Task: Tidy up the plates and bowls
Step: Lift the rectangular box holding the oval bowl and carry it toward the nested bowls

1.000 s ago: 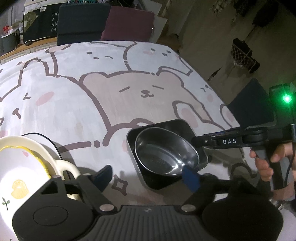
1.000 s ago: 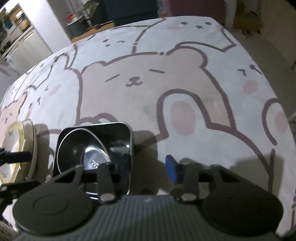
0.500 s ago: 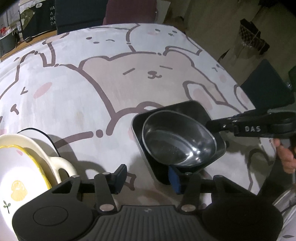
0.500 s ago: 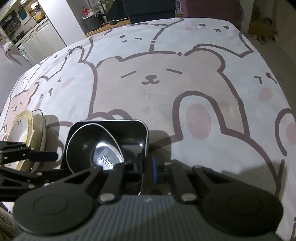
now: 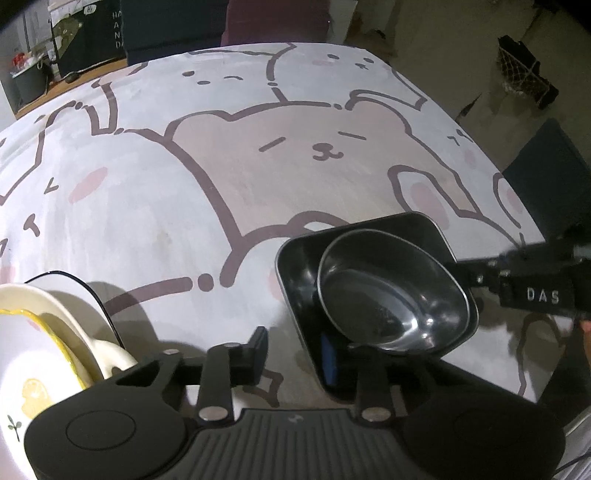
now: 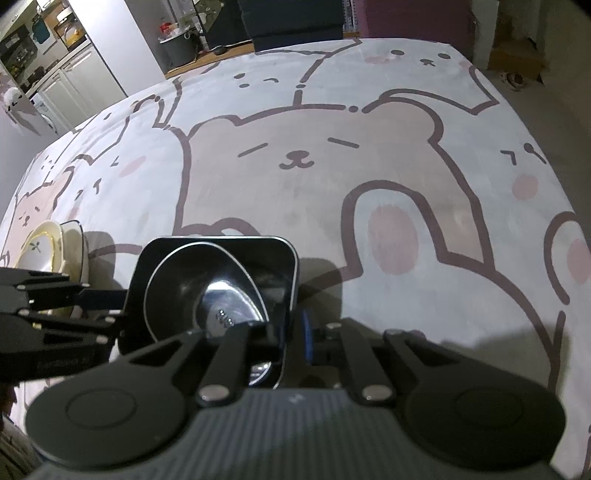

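Observation:
A black square dish (image 5: 303, 273) (image 6: 159, 254) lies on the bear-print cloth with a round steel bowl (image 5: 384, 295) (image 6: 218, 284) resting tilted inside it. My right gripper (image 6: 293, 334) is shut on the dish's near right rim. My left gripper (image 5: 295, 352) is partly open, one finger outside the dish's near corner, the other at its rim under the bowl. A stack of cream plates (image 5: 40, 332) (image 6: 48, 247) stands left of the dish.
The bear-print cloth (image 6: 332, 177) covers the whole table. Beyond its far edge are dark chairs (image 5: 177, 33), cabinets (image 6: 74, 74) and a bin (image 6: 181, 48). The floor drops away on the right (image 5: 517, 96).
My right gripper has closed from wide open onto the dish's right rim. My left gripper has narrowed and moved in toward the dish's near left corner.

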### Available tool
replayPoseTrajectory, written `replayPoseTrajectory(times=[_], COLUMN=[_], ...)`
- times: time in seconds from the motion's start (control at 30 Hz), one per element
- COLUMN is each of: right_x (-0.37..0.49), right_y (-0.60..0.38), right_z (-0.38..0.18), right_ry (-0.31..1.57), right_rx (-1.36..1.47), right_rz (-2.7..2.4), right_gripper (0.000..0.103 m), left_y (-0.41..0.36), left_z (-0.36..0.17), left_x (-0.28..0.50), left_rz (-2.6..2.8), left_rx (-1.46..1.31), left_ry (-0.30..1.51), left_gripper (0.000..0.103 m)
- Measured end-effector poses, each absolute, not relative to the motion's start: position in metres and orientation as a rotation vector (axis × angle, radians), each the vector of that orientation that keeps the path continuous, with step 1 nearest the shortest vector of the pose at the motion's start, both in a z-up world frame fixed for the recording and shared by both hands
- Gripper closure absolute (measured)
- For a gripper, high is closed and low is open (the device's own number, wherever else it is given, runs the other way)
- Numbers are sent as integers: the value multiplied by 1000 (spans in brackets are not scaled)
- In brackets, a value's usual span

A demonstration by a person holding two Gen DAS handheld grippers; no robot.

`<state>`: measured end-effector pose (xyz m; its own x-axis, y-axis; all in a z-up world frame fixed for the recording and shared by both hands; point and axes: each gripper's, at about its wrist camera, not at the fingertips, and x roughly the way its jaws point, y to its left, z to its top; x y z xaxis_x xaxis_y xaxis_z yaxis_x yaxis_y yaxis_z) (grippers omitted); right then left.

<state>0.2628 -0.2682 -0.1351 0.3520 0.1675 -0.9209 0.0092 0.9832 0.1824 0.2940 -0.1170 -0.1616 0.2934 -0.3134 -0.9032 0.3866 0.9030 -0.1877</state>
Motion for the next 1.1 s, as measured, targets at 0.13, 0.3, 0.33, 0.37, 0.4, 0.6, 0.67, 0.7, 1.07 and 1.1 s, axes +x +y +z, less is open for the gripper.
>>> replayPoseTrajectory(times=[0.13,0.3,0.33,0.37,0.4,0.6,0.67,0.7,1.07,1.1], right_x=[265,267,267,267,267,269,268,268,268,267], right_y=[-269,-263,-262,-262,-263,-271,-270,-270,-264,-264], right_z=[-141,-142,-142,-142,-142,-143,-143,-143,-142,-142], right_ry=[1259,1262,1262,1263,1264,1273,1274,1275,1273,1273], right_rx=[191,166,167,169,172,240,240,238,211,208], right_rz=[115,107,104,102,101,75,68,64,56,57], right_gripper=[94,96,96,97,97,98,98,98,98,98], left_y=[-116,-110,-109,-107,-106,-107,-107,-108,-108,-108], left_z=[-163,-166,-167,-168,-168,-166,-166,-166,-166,-165], left_x=[294,298,299,300,300,300,300,299,299,299], left_rz=[-476,-463,-457,-455,-452,-457,-462,-463,-463,-463], left_rx=[52,-25,-46,-64,-73,-78,-78,-77,-86,-87], left_ry=[1201,1228,1234,1239,1240,1226,1225,1224,1225,1225], left_gripper=[80,81,81,81,81,89,91,92,92,92])
